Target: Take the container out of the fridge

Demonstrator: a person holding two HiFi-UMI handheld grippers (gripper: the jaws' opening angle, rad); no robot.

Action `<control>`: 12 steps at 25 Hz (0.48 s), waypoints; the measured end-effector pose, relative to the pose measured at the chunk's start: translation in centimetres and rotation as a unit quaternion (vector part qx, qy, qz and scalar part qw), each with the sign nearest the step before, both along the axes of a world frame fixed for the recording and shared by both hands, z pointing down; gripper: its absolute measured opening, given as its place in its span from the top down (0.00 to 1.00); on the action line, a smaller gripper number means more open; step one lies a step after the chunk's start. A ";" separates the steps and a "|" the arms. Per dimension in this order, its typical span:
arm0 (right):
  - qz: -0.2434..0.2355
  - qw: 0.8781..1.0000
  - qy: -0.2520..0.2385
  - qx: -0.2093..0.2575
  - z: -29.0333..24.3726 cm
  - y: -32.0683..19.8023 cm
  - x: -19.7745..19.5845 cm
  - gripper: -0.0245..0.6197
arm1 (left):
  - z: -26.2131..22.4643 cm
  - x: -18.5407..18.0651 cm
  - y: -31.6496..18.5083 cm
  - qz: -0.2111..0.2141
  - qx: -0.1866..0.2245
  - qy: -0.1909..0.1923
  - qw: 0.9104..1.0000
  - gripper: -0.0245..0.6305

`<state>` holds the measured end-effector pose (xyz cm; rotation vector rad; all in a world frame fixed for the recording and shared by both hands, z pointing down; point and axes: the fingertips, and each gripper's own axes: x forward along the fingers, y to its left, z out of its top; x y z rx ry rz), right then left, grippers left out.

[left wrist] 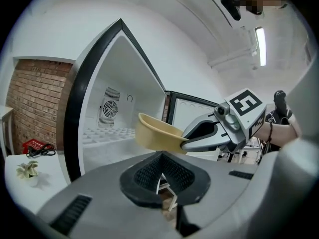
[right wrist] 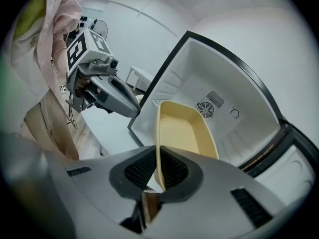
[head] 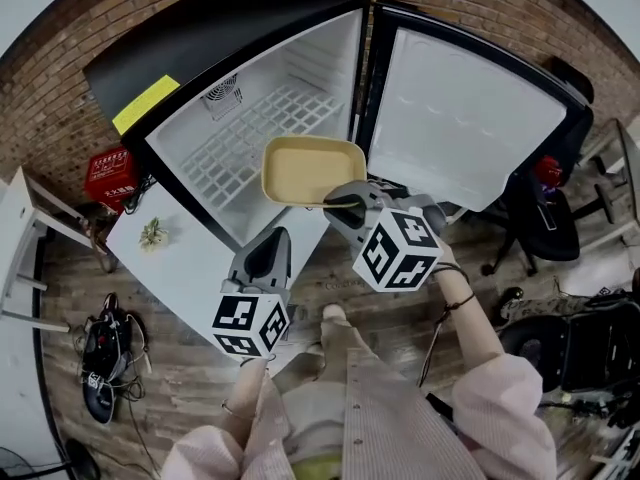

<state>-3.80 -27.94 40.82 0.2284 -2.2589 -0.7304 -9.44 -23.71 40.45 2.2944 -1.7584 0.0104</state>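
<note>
**Empty yellow tub held by its rim at the fridge mouth**

The right gripper has its jaws closed on the thin rim of the yellow container; the wall sits edge-on betw. the ribbed pads. The left gripper has its jaws together w/ nothing betw. them, and it is near the tub, not touching it. The container hangs in the air in front of the open fridge, off the wire shelf, w/ the door wide open at right.

The tub looks empty and thin-walled, prob. plastic, so likely light and fairly stiff, though the rim may flex. It looks smooth, so it could pivot in a one-end pinch. The best hold seems to be a short-end rim, pads well over the lip.

The yellow label on the fridge top is too small to read. The marker cube shows b/w squares only. No brand shows on the tub.
</note>
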 end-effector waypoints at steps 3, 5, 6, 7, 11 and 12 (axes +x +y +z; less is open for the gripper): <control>0.022 1.000 -0.002 -0.008 0.6 1.2 1.3 0.92 | 0.1 0.9 0.9 0.016 -0.001 -0.002 1.000 0.98; 0.036 0.999 -0.005 -0.015 1.0 2.0 2.2 0.92 | 0.1 1.5 1.4 0.025 -0.001 -0.003 1.000 0.98; 0.044 0.999 -0.007 -0.018 1.2 2.3 2.6 0.92 | 0.2 1.8 1.7 0.030 -0.002 -0.004 1.000 0.98; 0.051 0.998 -0.010 -0.022 1.4 2.7 3.0 0.92 | 0.3 2.1 2.0 0.034 -0.002 -0.005 0.999 0.98; 0.084 0.996 -0.020 -0.037 2.0 3.9 4.7 0.92 | 0.5 3.0 2.9 0.049 -0.002 -0.010 0.999 0.98; 0.091 0.995 -0.022 -0.041 2.3 4.3 5.1 0.92 | 0.5 3.2 3.1 0.052 -0.001 -0.011 0.999 0.98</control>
